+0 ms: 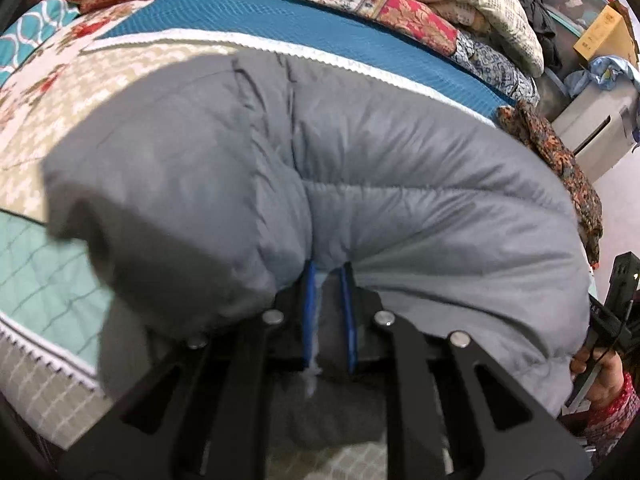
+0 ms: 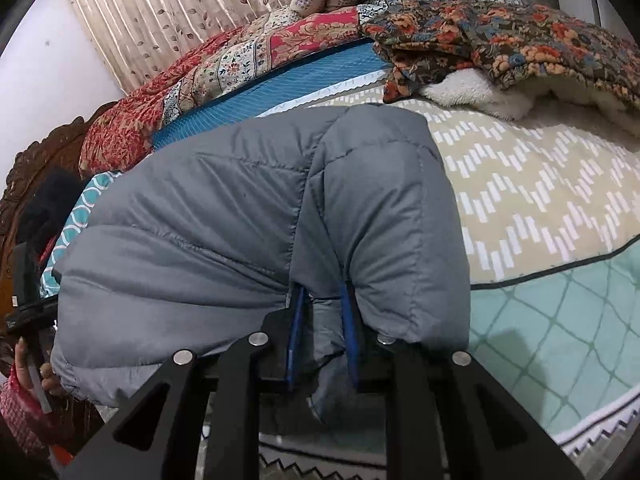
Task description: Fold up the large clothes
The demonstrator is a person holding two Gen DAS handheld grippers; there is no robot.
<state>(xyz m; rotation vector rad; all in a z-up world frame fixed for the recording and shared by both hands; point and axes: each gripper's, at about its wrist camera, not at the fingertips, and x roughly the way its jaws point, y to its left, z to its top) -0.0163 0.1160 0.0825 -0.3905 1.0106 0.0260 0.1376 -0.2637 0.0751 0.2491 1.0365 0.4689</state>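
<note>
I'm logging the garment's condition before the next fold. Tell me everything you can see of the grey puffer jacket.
The grey puffer jacket is padded and quilted, with stitched seams and a smooth, lightly sheened shell that looks like nylon. It is bunched and doubled over, bulging above the patterned bedspread. The left tool pinches a bunched fold of it between blue pads, and the right tool has another fold between its pads. A white wisp, perhaps filling, shows between the left pads. No zip or label is visible.
</note>
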